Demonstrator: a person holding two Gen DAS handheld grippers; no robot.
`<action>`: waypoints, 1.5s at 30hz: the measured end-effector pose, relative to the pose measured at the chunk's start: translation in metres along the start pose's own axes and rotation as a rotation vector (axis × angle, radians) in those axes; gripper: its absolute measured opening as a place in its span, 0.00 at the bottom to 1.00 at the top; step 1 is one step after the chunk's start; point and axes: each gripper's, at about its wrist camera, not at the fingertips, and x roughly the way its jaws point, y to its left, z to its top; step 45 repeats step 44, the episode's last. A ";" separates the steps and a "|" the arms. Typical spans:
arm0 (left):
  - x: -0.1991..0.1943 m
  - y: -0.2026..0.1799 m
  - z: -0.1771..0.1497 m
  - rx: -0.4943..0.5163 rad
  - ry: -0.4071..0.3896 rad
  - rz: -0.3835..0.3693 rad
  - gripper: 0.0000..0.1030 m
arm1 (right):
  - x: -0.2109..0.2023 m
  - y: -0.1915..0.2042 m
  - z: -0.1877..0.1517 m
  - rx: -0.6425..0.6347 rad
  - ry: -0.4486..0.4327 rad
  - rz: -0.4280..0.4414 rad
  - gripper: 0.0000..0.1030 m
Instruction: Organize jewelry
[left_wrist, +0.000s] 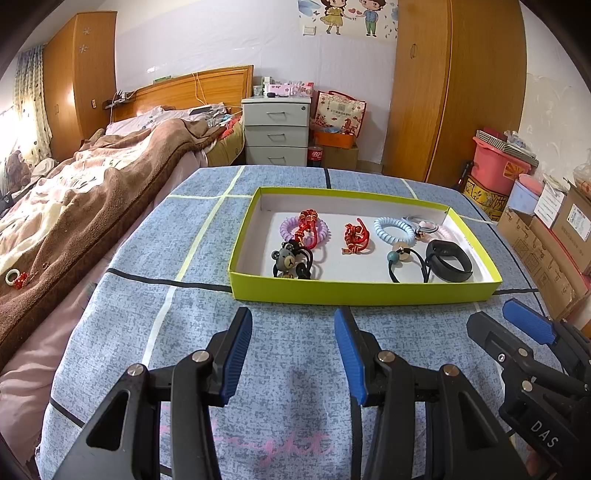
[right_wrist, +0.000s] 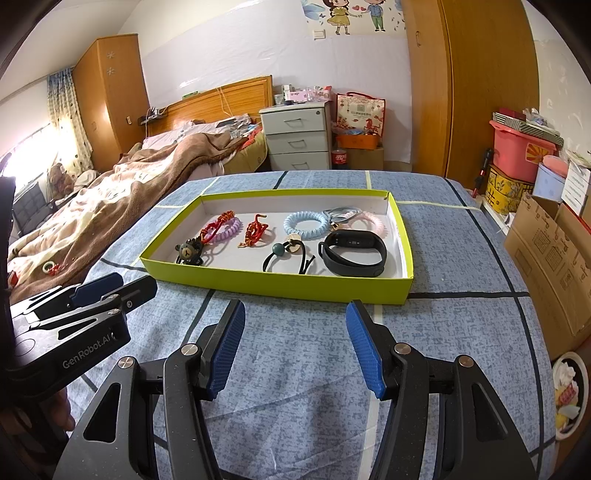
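Both grippers, left gripper (left_wrist: 293, 350) and right gripper (right_wrist: 295, 345), hover empty with fingers apart above the blue checked surface (right_wrist: 461, 314); neither touches anything. Hair ties and a black wristband (right_wrist: 352, 253) lie inside the lime-green tray (right_wrist: 280, 282) just ahead.

bowl (right_wrist: 570, 395) of scraps cut off at right edge.

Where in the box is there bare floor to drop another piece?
Bare floor in the box: the far strip along the back wall, and the near-left corner beside the bear charm. The right half is crowded around the black band and blue coil.
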 end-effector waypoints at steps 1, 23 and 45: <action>0.000 0.000 0.000 0.000 0.000 -0.001 0.47 | 0.000 0.000 0.000 0.000 0.000 0.000 0.56; -0.001 0.001 -0.002 0.000 0.005 -0.003 0.47 | 0.001 -0.001 -0.001 0.001 0.004 -0.002 0.56; -0.003 0.002 -0.003 -0.004 0.017 -0.006 0.47 | 0.001 -0.002 -0.002 0.002 0.006 -0.002 0.56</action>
